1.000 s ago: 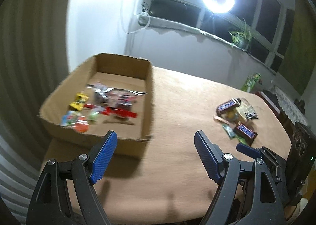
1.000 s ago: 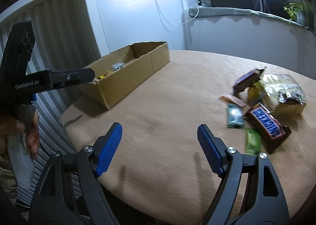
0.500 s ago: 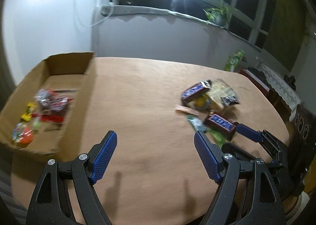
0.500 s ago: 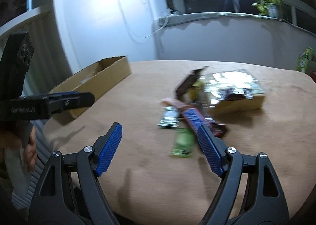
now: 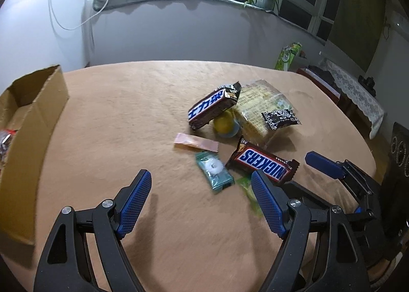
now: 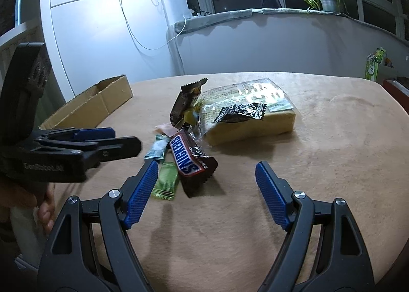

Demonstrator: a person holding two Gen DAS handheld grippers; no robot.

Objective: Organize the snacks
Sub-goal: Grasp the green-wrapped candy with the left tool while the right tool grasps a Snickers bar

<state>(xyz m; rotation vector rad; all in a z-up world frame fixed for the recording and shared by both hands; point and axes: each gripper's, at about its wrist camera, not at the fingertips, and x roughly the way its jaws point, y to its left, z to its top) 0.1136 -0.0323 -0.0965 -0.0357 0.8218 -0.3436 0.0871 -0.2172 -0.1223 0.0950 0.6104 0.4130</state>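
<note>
Snacks lie in a loose pile on the tan surface (image 5: 127, 102), just ahead of both released jaws: Snickers bar (image 6: 190, 156) and green candy (image 6: 166, 180) beside the right gripper (image 6: 205, 191); cardboard box (image 5: 30, 123) far left of the left gripper (image 5: 200, 201).

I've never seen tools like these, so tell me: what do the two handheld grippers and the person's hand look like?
The left gripper and the right gripper look alike: black plastic arms with triangular cut-outs and silver rivets, ending in blue fingers with a ribbed, gridded face. In the right wrist view the left gripper's black body carries a blurred pale lettered marking. The left hand is bare-skinned; no cables show.
</note>
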